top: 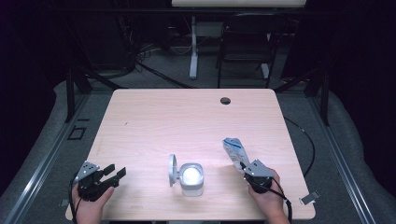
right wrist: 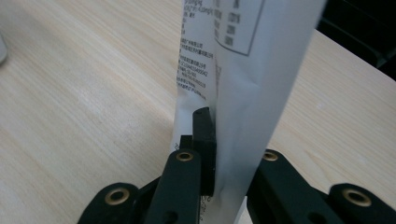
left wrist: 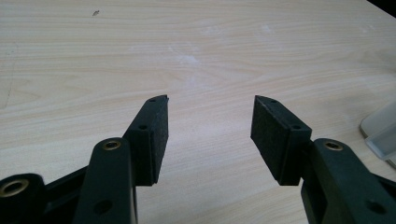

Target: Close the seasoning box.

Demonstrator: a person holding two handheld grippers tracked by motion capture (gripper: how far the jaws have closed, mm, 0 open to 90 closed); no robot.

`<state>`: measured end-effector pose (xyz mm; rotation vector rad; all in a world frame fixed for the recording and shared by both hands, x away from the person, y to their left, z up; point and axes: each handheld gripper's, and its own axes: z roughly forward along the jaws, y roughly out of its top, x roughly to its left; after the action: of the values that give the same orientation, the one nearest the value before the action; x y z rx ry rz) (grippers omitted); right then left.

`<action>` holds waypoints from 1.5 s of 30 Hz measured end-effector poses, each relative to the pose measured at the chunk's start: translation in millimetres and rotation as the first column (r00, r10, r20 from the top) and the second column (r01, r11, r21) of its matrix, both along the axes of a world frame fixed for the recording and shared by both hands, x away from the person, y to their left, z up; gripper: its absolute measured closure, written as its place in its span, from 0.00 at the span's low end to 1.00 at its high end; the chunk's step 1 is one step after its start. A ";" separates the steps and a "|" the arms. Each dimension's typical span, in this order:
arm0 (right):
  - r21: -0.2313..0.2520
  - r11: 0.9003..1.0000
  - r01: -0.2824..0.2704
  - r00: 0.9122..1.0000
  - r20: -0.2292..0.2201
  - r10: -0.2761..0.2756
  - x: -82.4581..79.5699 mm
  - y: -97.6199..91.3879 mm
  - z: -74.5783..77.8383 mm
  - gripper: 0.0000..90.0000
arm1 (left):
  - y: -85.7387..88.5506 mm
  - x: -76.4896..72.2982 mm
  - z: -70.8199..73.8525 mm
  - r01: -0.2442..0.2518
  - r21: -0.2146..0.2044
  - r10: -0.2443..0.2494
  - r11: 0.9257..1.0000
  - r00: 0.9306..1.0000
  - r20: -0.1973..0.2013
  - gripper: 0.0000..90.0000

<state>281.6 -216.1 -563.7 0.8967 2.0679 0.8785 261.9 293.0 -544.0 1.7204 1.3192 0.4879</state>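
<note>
Black pads of the right claw [right wrist: 210, 154] pinch a white printed pouch [right wrist: 243, 84] near its lower end; the pouch stands up from the jaws, above the table [right wrist: 84, 116]. Judgement: the step is carrying the pouch to the open white container [top: 191, 178], which sits well to the left of this claw. Hold the pinch firm, keep the pouch upright, and tip only once over the opening. Left claw [left wrist: 210, 126] is spread and holds nothing, near the container's lid [top: 172, 170].

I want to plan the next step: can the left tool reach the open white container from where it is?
Probably yes: the left tool is open, with bare table between it and the container.
</note>
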 end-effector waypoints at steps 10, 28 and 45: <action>-0.019 1.000 -0.023 0.999 -0.037 0.022 -0.2 -4.8 0.1 0.91 | 2.6 -0.5 -0.1 -0.005 -0.006 0.005 1.000 1.000 -0.002 0.52; 0.013 0.999 -0.051 0.994 -0.098 0.052 -7.4 -14.6 -1.9 0.57 | 2.4 -0.7 1.6 -0.005 -0.002 0.005 1.000 1.000 -0.002 0.52; 0.129 0.991 -0.024 0.995 -0.089 0.036 -15.5 -19.9 4.5 0.45 | -2.5 0.3 1.1 0.002 0.003 -0.002 1.000 1.000 0.007 0.52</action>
<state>266.1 -236.0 -559.2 0.9927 2.1274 1.0132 262.3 290.5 -542.9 1.7203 1.3124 0.4948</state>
